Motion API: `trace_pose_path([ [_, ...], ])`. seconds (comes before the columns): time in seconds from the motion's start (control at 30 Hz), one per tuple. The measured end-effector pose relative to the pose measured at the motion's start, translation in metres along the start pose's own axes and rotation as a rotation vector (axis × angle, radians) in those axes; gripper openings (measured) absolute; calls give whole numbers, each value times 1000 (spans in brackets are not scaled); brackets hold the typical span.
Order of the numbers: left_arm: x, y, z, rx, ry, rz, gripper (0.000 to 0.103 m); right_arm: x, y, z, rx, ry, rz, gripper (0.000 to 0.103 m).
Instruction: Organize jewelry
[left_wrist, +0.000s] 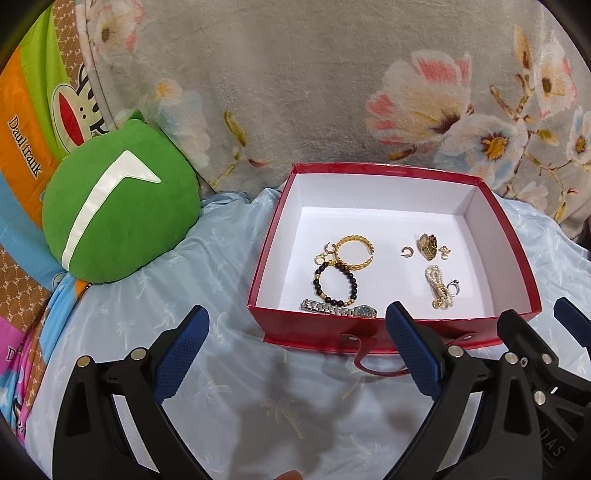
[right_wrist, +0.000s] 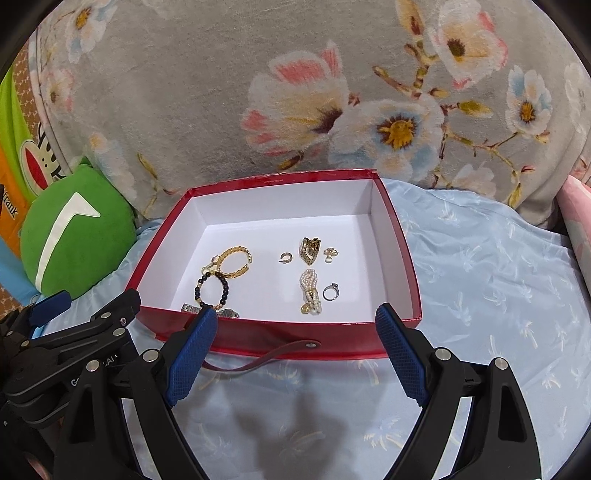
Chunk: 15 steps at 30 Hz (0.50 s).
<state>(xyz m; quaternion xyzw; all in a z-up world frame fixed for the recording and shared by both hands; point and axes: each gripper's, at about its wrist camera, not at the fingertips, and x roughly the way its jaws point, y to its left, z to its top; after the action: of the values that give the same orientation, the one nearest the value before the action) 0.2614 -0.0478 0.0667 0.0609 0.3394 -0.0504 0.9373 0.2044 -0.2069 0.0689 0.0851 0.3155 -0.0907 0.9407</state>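
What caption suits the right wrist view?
Open right gripper hovers before red box holding jewelry on blue sheet.

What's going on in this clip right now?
A person holds two grippers, both open and empty, above the blue sheet in front of a red box. The left gripper and right gripper touch nothing. Inside lie a gold bangle, beaded bracelet, pearl strand and ring.

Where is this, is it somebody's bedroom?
Probably a bedroom, on a bed: the red box sits on a light blue sheet, with a flowery grey blanket behind and a green plush cushion beside it.
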Motion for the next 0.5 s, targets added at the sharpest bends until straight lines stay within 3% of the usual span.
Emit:
trace_pose_path([
  [0.5, 7, 1, -1, 5, -5, 27, 94, 6, 5, 0, -19, 1, -16, 86],
])
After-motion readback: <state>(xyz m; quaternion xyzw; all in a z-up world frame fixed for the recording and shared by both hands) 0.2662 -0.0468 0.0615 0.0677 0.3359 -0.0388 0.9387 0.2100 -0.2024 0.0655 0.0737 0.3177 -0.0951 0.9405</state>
